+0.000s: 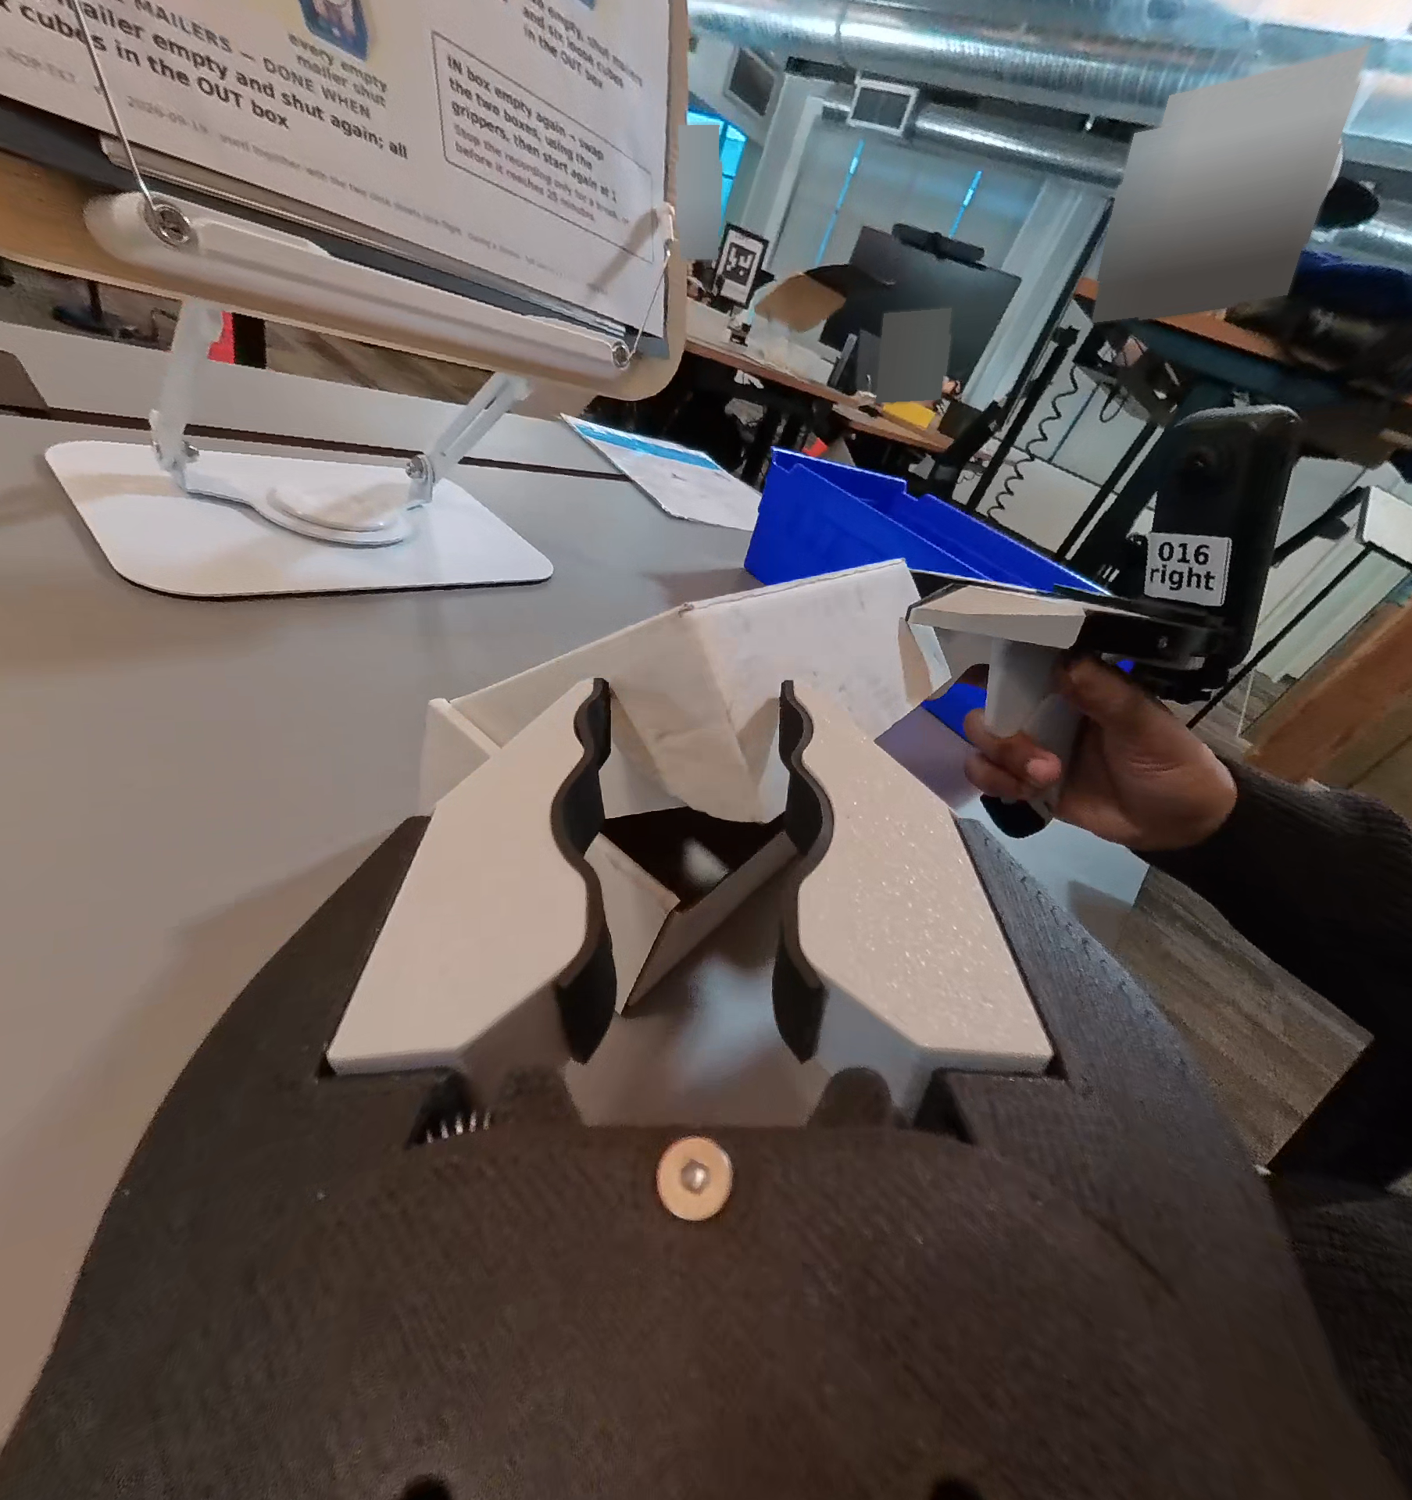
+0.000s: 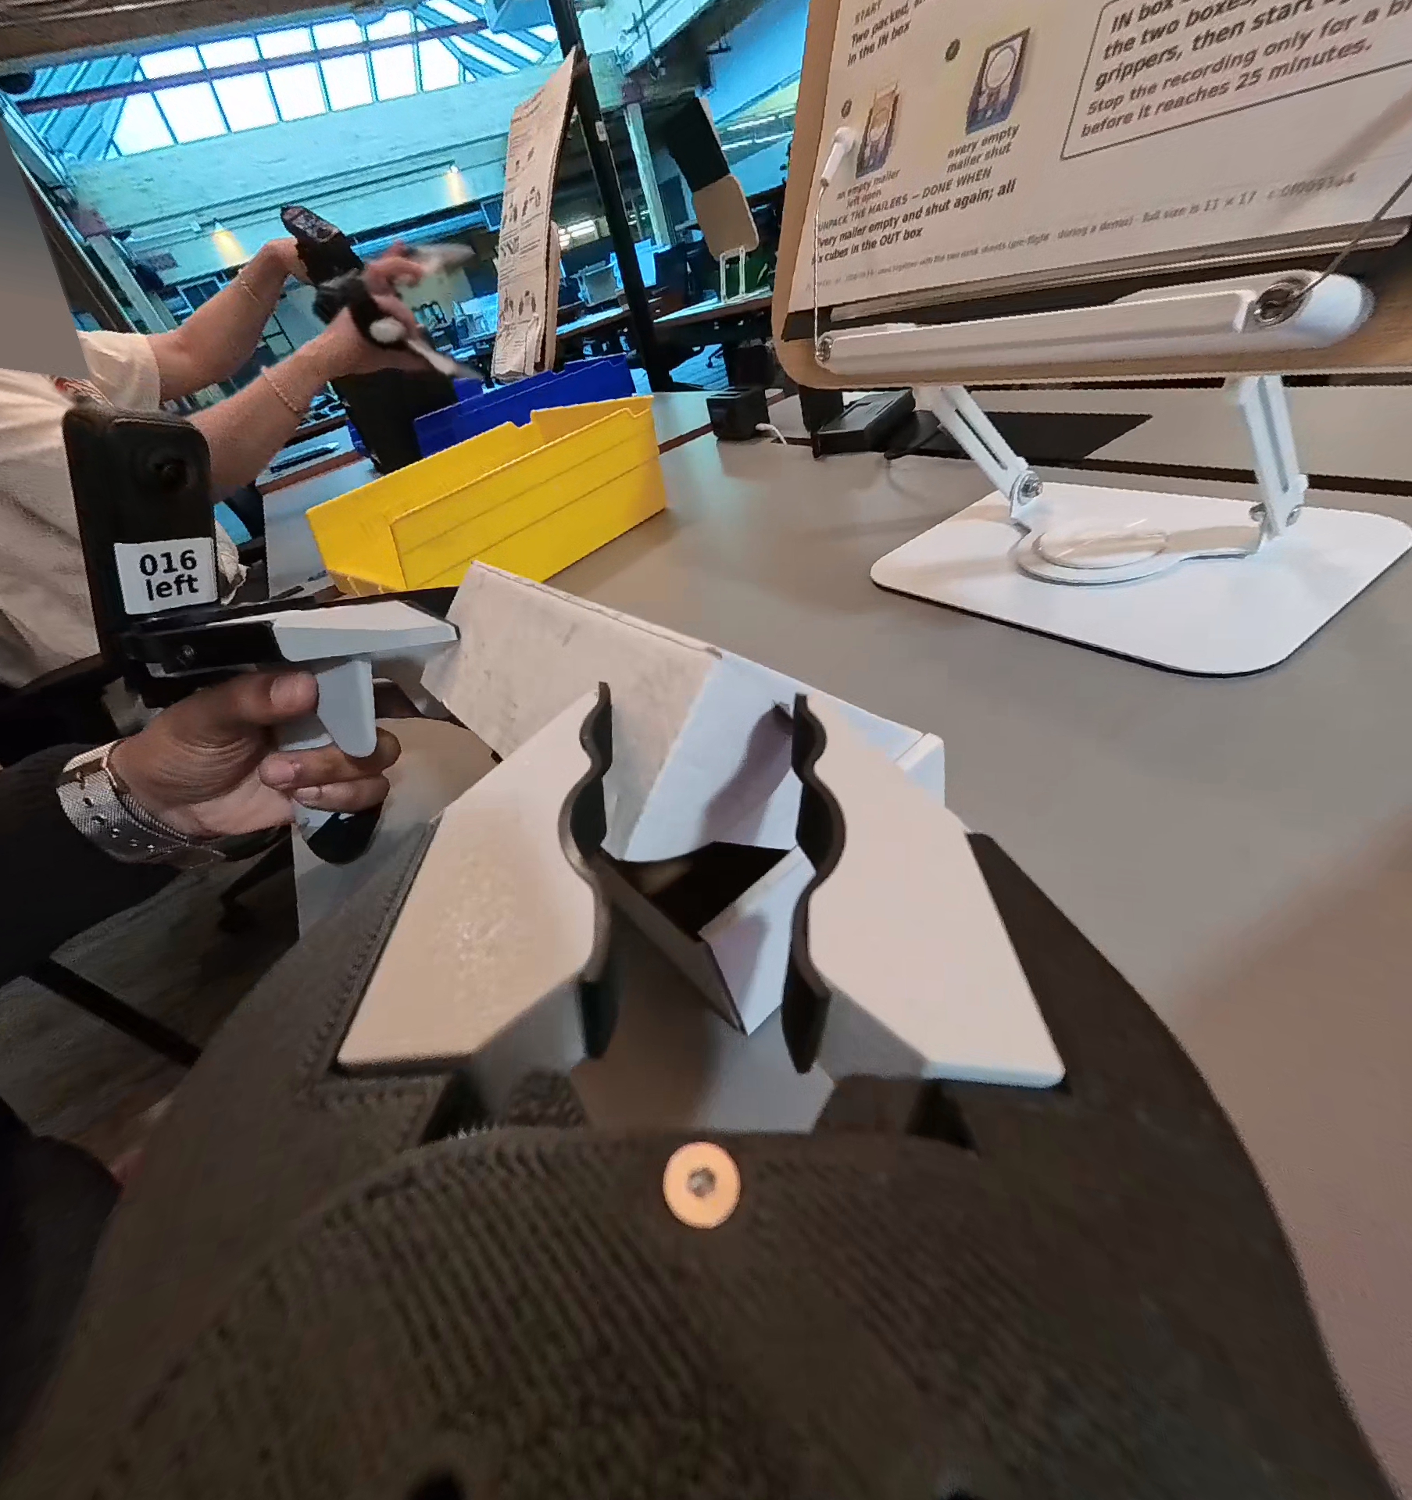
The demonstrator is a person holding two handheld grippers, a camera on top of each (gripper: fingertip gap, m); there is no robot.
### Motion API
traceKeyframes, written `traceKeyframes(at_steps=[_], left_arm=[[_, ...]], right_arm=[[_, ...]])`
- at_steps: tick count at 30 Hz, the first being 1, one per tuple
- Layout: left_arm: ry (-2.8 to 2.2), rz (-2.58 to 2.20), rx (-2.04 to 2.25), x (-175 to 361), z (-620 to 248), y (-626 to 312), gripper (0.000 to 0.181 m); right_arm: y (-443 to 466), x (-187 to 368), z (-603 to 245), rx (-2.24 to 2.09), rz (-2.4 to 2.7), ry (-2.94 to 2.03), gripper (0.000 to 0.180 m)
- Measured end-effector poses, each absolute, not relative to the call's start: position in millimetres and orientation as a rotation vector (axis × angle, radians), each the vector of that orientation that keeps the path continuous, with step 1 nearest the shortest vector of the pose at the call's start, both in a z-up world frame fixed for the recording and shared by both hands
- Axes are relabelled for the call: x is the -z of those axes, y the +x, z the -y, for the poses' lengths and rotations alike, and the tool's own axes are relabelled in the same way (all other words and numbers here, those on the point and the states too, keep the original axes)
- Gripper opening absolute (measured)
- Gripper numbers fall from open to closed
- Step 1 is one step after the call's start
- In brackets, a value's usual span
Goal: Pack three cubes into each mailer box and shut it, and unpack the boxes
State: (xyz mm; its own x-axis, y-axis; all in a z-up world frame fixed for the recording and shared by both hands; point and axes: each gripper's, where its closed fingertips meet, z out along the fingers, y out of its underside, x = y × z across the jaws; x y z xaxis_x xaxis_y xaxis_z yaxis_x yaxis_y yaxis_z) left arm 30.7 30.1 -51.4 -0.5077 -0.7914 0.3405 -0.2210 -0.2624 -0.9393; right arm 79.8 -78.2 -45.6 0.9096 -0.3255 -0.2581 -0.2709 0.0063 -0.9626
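Note:
A white mailer box (image 1: 800,641) sits on the grey table between my two grippers, with its lid half raised and tilted. My left gripper (image 1: 694,698) is open. Its fingers straddle one corner of the box and the lid's folded side flap (image 1: 686,747). The dark inside of the box shows under the flap, and what it holds cannot be made out. My right gripper (image 2: 701,704) is open and straddles the opposite corner of the box (image 2: 572,649). Each gripper also shows from the side in the other's view, its tip at the lid's edge: right (image 1: 921,621), left (image 2: 447,625).
A blue bin (image 1: 848,519) stands just beyond the box, and a yellow bin (image 2: 507,495) on the other side. A white document stand (image 1: 296,519) holding a printed sheet stands at the back. Another person (image 2: 345,276) works with grippers at the far left. The table edge is near my hands.

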Motion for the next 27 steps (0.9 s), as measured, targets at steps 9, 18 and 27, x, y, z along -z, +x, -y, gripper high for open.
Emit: traceKeyframes(at_steps=[9,18,27], left_arm=[[-1.299,-1.730,1.708,77.5,-24.4,30.9,0.038],[-1.449,-1.407,1.977,50.8,-51.0,38.3,0.044],[-1.582,-1.489,2.047,65.8,-41.4,38.7,0.022]], right_arm=[[82.2,71.4,74.0,0.063,-0.513,-1.714,0.050],[94.1,53.5,87.7,0.088,-0.561,-1.609,0.062],[89.5,58.0,82.9,0.232,-0.573,-1.669,0.068]])
